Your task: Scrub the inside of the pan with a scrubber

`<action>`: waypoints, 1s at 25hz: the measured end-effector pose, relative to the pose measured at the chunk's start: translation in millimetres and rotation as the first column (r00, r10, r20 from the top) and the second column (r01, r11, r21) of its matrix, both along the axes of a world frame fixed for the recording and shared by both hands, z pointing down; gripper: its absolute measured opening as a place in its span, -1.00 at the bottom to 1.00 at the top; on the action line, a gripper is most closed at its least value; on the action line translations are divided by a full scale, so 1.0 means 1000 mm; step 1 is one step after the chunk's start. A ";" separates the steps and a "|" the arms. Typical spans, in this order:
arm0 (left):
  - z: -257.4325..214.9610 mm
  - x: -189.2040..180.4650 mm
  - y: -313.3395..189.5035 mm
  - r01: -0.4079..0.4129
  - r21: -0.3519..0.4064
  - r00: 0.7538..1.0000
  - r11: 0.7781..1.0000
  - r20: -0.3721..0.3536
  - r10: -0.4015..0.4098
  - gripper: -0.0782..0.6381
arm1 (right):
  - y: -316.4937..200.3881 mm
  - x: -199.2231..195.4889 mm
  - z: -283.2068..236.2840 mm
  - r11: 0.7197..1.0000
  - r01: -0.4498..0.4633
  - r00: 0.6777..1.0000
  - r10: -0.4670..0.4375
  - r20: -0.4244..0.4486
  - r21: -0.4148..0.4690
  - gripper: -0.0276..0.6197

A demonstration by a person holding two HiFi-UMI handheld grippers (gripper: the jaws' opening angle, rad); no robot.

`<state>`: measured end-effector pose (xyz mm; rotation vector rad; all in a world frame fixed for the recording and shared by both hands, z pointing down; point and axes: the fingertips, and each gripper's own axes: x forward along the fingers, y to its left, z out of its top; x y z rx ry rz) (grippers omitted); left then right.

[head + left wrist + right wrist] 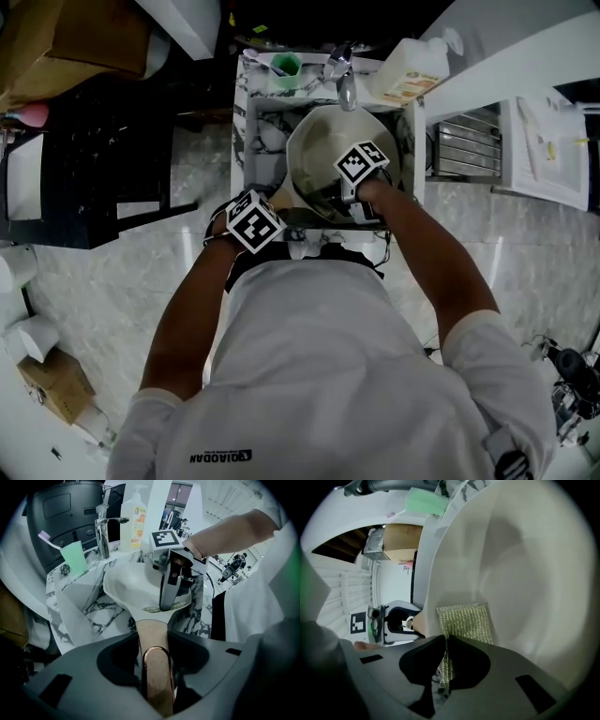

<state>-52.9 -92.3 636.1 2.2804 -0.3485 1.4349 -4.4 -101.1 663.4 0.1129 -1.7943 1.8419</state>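
Observation:
A pale cream pan (pixel 323 150) sits tilted in the marble sink (pixel 258 122); its inside fills the right gripper view (pixel 520 564). My left gripper (pixel 157 667) is shut on the pan's wooden handle (pixel 152 634), which ends in a copper loop. My right gripper (pixel 443 641) is shut on a gold-green mesh scrubber (pixel 466 620) that lies flat against the pan's inner wall. In the left gripper view the right gripper (pixel 171 581) reaches down into the pan (pixel 126 585) with the scrubber (pixel 161 607) at its tips. In the head view both grippers show only their marker cubes, left (pixel 251 222) and right (pixel 361 161).
A chrome tap (pixel 345 80) stands behind the sink, with a green cup (pixel 287 66) holding a toothbrush at its left and a soap pump bottle (pixel 412 70) at its right. A black stool (pixel 103 159) stands left of the sink. A cardboard box (pixel 52 380) lies on the floor.

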 end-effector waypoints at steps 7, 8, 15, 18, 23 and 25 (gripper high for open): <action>0.000 0.000 0.000 0.000 0.003 1.000 1.000 0.000 0.000 -0.22 | 0.037 0.035 0.005 0.956 0.290 0.951 -0.292 -0.106 -0.036 -0.73; 0.000 0.000 0.000 0.000 0.003 1.000 1.000 0.000 0.000 -0.22 | 0.039 0.038 0.006 0.950 0.309 0.943 -0.312 -0.115 -0.044 -0.73; -0.001 0.001 0.000 0.000 0.009 1.000 1.000 0.000 0.000 -0.22 | 0.049 0.070 0.011 0.897 0.438 0.874 -0.442 -0.203 -0.065 -0.73; -0.001 0.001 0.001 -0.002 0.009 1.000 1.000 -0.002 0.002 -0.22 | 0.051 0.084 0.014 0.883 0.464 0.852 -0.467 -0.239 -0.072 -0.73; -0.001 0.001 0.002 -0.002 0.007 1.000 1.000 -0.001 0.002 -0.22 | 0.052 0.086 0.015 0.885 0.462 0.851 -0.461 -0.252 -0.061 -0.73; -0.001 0.001 0.001 -0.002 0.008 1.000 1.000 0.000 0.002 -0.22 | 0.051 0.087 0.015 0.883 0.466 0.849 -0.462 -0.256 -0.047 -0.73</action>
